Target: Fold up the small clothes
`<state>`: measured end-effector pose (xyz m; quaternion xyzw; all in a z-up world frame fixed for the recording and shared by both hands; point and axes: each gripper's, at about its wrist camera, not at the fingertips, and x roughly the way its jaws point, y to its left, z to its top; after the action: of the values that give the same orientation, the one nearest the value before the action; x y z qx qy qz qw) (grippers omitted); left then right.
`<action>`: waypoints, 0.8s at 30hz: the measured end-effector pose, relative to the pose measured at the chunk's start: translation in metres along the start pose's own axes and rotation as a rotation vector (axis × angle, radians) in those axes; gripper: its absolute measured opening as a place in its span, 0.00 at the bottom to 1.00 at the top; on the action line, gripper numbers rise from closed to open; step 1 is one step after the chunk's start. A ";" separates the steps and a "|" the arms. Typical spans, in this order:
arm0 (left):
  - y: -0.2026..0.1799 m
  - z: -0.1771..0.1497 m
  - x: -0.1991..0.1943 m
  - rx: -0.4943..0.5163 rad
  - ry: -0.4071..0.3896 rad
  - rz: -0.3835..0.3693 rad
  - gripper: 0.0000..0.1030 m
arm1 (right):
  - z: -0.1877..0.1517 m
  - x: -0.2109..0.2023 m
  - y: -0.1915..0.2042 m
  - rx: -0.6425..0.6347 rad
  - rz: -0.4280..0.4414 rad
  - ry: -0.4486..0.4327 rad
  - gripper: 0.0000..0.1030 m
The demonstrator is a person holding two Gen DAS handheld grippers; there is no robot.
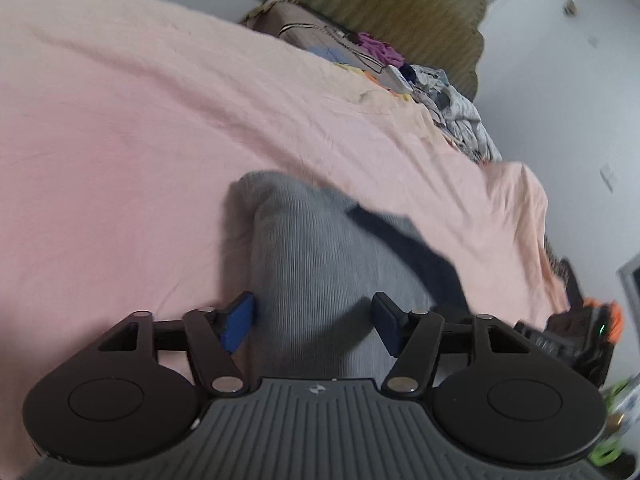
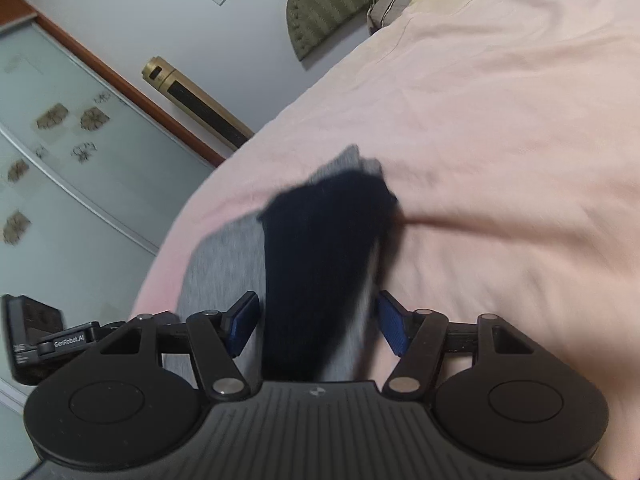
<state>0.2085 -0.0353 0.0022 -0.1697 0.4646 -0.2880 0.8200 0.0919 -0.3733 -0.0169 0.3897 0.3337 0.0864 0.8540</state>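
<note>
Grey sock (image 1: pixel 316 248) with dark navy band (image 1: pixel 404 240) lies flat on pink bedsheet (image 1: pixel 120 140). Left gripper (image 1: pixel 314 322) above its near end, fingers spread, pads clear of cloth. Right gripper (image 2: pixel 318 322) likewise released, navy part (image 2: pixel 324 248) between pads, ungripped. Clothes heap (image 1: pixel 452 108) at far bed edge.

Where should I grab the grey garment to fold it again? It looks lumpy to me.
Take the grey garment by its near end, which lies between the open pads of the left tool. Come from the near side, low over the pink sheet: the cloth runs lengthwise away from the tool, with the dark part draped over its right edge.
</note>
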 end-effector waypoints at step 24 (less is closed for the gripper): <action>-0.054 -0.028 -0.021 0.386 -0.274 0.436 0.80 | 0.000 -0.006 0.065 -0.399 -0.417 -0.204 0.50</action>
<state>0.1590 -0.0641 0.0314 0.0553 0.3120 -0.1625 0.9344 0.0943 -0.3312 0.0332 0.1441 0.2955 -0.0663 0.9421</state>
